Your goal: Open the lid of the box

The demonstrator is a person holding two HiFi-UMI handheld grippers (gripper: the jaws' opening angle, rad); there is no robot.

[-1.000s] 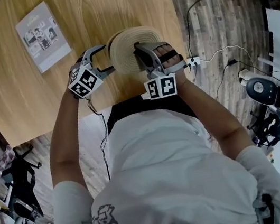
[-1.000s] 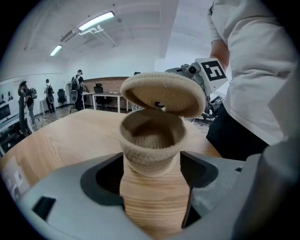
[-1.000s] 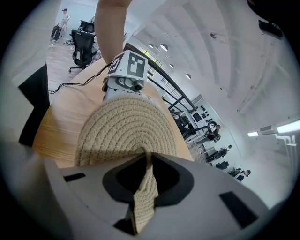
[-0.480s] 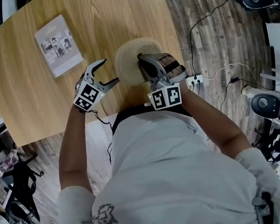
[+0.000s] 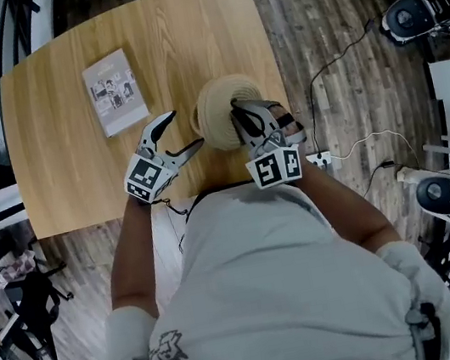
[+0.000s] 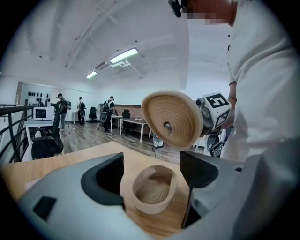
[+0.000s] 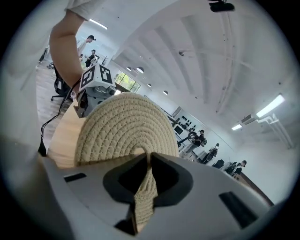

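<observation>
In the head view my right gripper (image 5: 239, 115) is shut on the loop handle of the round woven rope lid (image 5: 220, 108), which hangs tilted above the wooden table (image 5: 66, 160). The right gripper view shows the lid's coiled top (image 7: 124, 126), and its rope loop is pinched between the jaws of my right gripper (image 7: 149, 161). My left gripper (image 5: 184, 130) stands open just left of the lid and holds nothing. In the left gripper view the lid (image 6: 171, 119) hangs above the open woven box (image 6: 152, 190), which stands on the table beyond my left gripper (image 6: 152, 173). From the head the lid hides the box.
A booklet (image 5: 114, 91) lies on the table, up and left of the grippers. The table's near edge runs just under my hands. On the wooden floor at the right lie cables and a power strip (image 5: 321, 160), with round equipment (image 5: 415, 12) farther right.
Both grippers have risen. The right one has carried the lid up off the box and kept its grip. The left gripper has stayed open beside it.
</observation>
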